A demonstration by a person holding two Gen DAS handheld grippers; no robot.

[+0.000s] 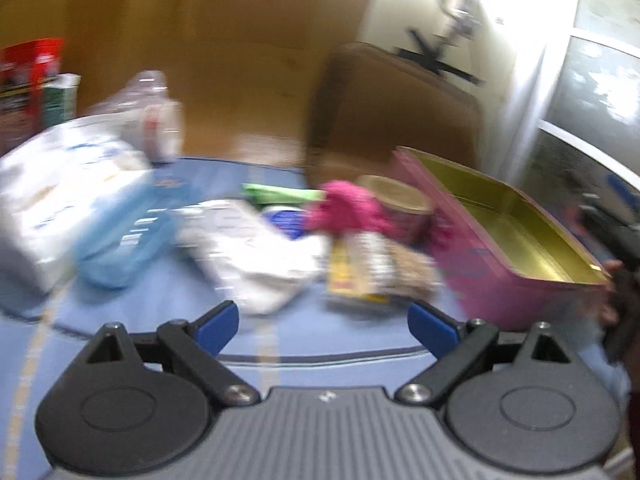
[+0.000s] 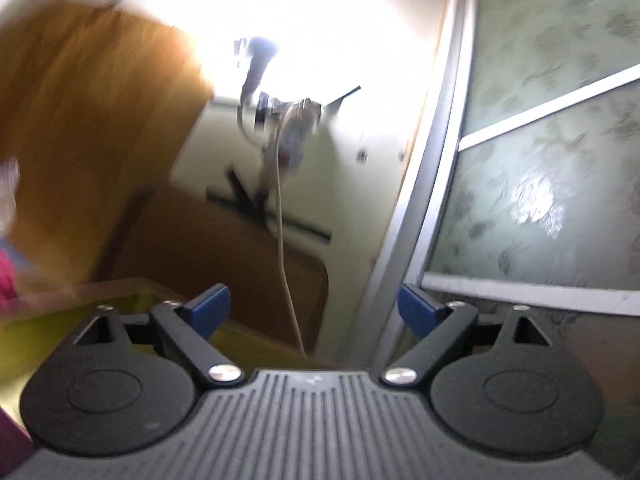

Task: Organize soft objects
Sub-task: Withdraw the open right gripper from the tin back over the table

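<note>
Left gripper (image 1: 323,322) spread wide, empty, hovering over blue cloth-covered table (image 1: 168,320). Crumpled magenta soft cloth (image 1: 344,210) beyond it, beside open pink rectangular tin (image 1: 516,280). Right gripper (image 2: 314,310) released, empty, above that tin's gold-lined interior (image 2: 48,328).

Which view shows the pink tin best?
The left wrist view. There the pink tin sits at right with its pink wall, rim and bare gold inside all visible, though blurred. The right wrist view shows only a blurred yellow-green stretch of its inside behind the gripper.

Wooden wardrobe (image 2: 80,140), frosted window (image 2: 560,160), glare.
</note>
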